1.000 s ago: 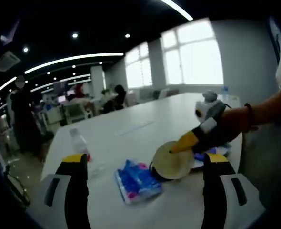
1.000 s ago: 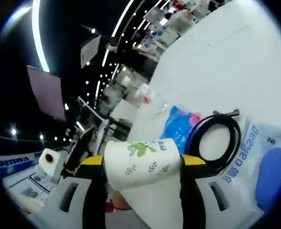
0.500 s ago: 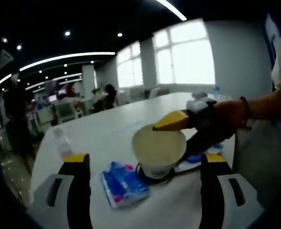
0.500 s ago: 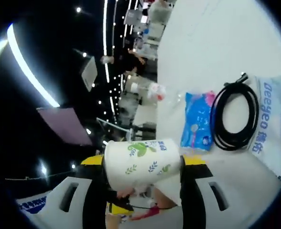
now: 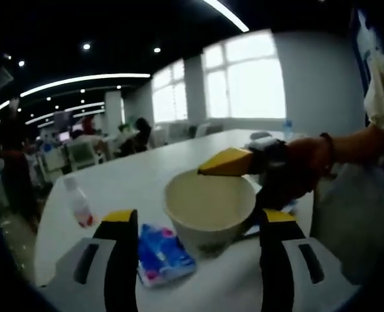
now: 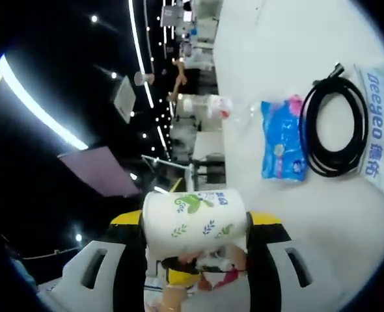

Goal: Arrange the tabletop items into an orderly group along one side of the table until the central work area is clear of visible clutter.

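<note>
The right gripper has its fingers clenched on the paper cup, held above the worktop. The left gripper is released and empty. The cup is probably light and thin-walled: grip mid-wall with low force to avoid crushing. Beside the coiled black cable lies the blue tissue pack, probably soft; grasp across its short sides.

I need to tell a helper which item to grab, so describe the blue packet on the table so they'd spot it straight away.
On the long white table, look beside the coiled black cable. The blue packet lies flat right next to that coil, on the side toward the clear plastic bottle. It is the one soft, bright blue rectangular pack with a pink patch at one end.
</note>
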Demonstrator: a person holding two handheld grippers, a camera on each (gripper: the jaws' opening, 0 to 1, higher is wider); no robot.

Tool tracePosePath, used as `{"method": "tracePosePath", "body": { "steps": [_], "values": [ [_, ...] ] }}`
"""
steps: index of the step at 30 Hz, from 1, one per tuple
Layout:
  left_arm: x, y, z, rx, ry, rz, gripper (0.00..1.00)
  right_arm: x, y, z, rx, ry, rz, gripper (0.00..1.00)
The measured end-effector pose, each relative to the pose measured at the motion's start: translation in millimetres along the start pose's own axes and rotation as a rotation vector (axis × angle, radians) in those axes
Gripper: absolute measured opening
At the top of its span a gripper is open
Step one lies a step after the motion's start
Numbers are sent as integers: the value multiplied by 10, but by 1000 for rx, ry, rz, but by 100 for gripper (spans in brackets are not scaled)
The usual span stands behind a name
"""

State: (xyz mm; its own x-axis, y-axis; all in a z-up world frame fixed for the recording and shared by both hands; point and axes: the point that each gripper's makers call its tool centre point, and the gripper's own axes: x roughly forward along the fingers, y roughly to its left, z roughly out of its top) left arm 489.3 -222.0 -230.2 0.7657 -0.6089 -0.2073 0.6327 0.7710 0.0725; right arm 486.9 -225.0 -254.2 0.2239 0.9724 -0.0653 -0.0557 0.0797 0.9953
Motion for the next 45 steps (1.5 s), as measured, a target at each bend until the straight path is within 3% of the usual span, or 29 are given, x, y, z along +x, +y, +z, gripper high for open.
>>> {"method": "tracePosePath", "body": {
  "steps": [8,12,16,27,38,45],
  "values": [
    [2,-22,43,-13,-11,-11,60,20,30,-59,61,11,27,61],
    [-15,-30,47,21,-12,-16,45,20,20,-40,96,-6,35,61],
    [-9,-23,51,24,-13,-13,48,22,26,-59,122,7,45,61],
    [-14,-69,65,30,-19,-24,41,26,45,-70,165,6,57,61],
    [-14,-87,71,37,-12,-26,40,30,59,-53,91,-3,58,61],
    [-23,-68,146,-8,-46,-18,40,13,163,-11,-17,-17,98,61]
  ]
}}
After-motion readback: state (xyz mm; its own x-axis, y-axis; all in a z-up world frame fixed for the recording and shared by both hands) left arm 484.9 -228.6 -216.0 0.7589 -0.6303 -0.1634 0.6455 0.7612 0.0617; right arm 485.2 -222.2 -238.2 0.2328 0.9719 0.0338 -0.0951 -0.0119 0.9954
